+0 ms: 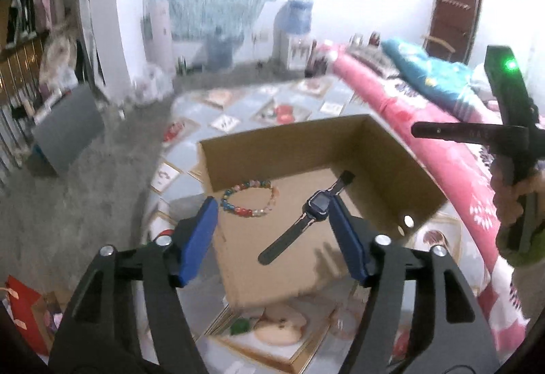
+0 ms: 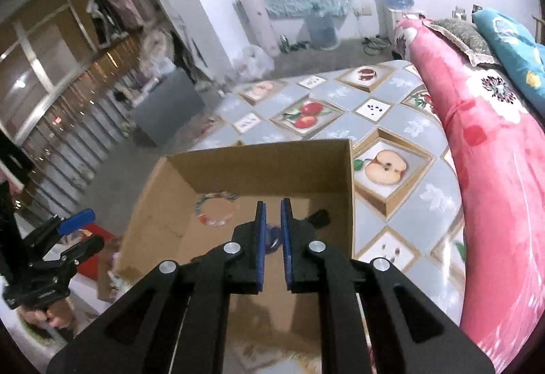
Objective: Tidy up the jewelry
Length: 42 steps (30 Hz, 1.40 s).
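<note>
The bed [image 2: 391, 121] carries a grey-blue bedspread [image 2: 344, 104] printed with framed fruit panels. An open cardboard box [image 2: 269, 162] rests directly on it. From the box, a rolled pink floral blanket [image 2: 494, 169] lies on the bed at 3 o'clock, and a teal patterned quilt [image 2: 511, 43] lies at 2 o'clock.

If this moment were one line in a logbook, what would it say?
cardboard box: bead bracelet and watch inside | left gripper: fingers open, empty, above box | right gripper: fingers nearly shut, nothing held
</note>
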### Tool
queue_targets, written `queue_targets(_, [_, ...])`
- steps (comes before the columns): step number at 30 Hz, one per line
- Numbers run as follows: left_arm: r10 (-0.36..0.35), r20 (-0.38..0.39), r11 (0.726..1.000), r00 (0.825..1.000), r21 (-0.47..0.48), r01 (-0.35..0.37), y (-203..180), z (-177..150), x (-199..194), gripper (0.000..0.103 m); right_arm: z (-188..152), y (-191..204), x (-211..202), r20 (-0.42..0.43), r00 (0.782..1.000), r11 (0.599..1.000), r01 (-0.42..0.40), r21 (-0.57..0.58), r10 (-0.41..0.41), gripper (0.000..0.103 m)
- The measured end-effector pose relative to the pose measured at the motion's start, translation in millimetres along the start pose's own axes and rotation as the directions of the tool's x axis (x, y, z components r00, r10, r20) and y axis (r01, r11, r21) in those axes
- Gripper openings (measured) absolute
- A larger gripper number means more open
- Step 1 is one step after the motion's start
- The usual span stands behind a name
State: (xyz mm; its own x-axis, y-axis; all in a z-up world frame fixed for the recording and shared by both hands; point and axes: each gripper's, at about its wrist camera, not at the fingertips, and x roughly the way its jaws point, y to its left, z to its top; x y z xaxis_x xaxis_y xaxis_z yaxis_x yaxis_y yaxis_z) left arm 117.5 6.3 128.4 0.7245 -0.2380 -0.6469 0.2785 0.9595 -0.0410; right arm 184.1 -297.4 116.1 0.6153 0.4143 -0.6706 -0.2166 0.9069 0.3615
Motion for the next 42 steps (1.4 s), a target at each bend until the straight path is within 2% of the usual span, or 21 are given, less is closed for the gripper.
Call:
queue_targets(3, [0.001, 0.049, 1.000, 0.999, 0.019, -0.002, -2, -27, -33, 0.070, -34, 5, -30, 0.027, 0.999, 0.999, -0.042, -0.015, 0.042, 0.011])
queue_targets(7, [-0.052, 0.029, 0.999, 0.998, -0.006, 0.052, -8, -66, -48, 0.071, -95, 10, -47, 0.019, 0.999, 0.999, -0.031, -0.034, 0.032, 0.011])
queue_targets(9, [-0.081, -0.019, 0.997, 0.997, -0.011, 0.080, -16, -86, -40, 0.071, -121, 10, -43, -0.009, 1.000, 1.000, -0.003, -0.019, 0.003, 0.011])
queue_targets(14, [-0.089, -0.121, 0.996, 0.989, -0.025, 0.086, -34, -123, 4, 0.071, -186, 1, -4, -0.149, 0.988, 0.996, 0.048, 0.077, -0.036, 0.011])
queue_targets(16, [-0.098, -0.154, 0.995, 0.983, -0.013, 0.097, -42, -134, 22, 0.067, -203, -1, 6, -0.182, 0.983, 0.992, 0.055, 0.113, -0.034, 0.011])
queue_targets(18, [-0.108, -0.185, 0.994, 0.977, 0.004, 0.111, -50, -144, 39, 0.056, -215, -4, 13, -0.193, 0.981, 0.986, 0.039, 0.161, -0.008, 0.011])
queue_targets(19, [-0.118, -0.215, 0.992, 0.970, 0.009, 0.123, -54, -148, 51, 0.052, -217, -5, 15, -0.195, 0.981, 0.985, 0.038, 0.170, -0.004, 0.011])
queue_targets(20, [-0.118, -0.233, 0.992, 0.965, 0.008, 0.123, -55, -151, 59, 0.042, -218, -5, 16, -0.195, 0.981, 0.983, 0.039, 0.178, -0.004, 0.011])
queue_targets(21, [-0.120, -0.259, 0.992, 0.958, 0.003, 0.125, -56, -153, 70, 0.036, -219, -5, 17, -0.193, 0.981, 0.982, 0.038, 0.185, -0.001, 0.011])
queue_targets(23, [-0.129, -0.277, 0.991, 0.952, -0.013, 0.131, -57, -157, 80, 0.028, -218, -5, 19, -0.191, 0.982, 0.981, 0.031, 0.189, 0.006, 0.011])
queue_targets(26, [-0.140, -0.300, 0.990, 0.944, -0.016, 0.141, -59, -157, 93, 0.022, -216, -4, 23, -0.190, 0.982, 0.983, 0.027, 0.180, 0.008, 0.011])
queue_targets(28, [-0.127, -0.299, 0.991, 0.946, 0.011, 0.136, -64, -154, 96, 0.019, -215, -5, 28, -0.194, 0.981, 0.982, 0.022, 0.187, 0.015, 0.011])
queue_targets(31, [-0.122, -0.312, 0.990, 0.942, 0.027, 0.138, -68, -149, 100, 0.008, -214, -6, 33, -0.197, 0.980, 0.980, 0.014, 0.197, 0.025, 0.011])
queue_targets(35, [-0.145, -0.314, 0.986, 0.938, 0.028, 0.162, -73, -145, 100, 0.008, -213, -8, 39, -0.199, 0.979, 0.979, 0.008, 0.204, 0.033, 0.011])
queue_targets(37, [-0.182, -0.300, 0.981, 0.936, 0.012, 0.194, -76, -142, 95, 0.008, -212, -8, 39, -0.198, 0.980, 0.979, 0.008, 0.205, 0.033, 0.011])
queue_targets(42, [-0.350, -0.242, 0.937, 0.905, -0.092, 0.338, -69, -128, 64, 0.008, -211, -10, 37, -0.199, 0.980, 0.979, 0.011, 0.203, 0.030, 0.011])
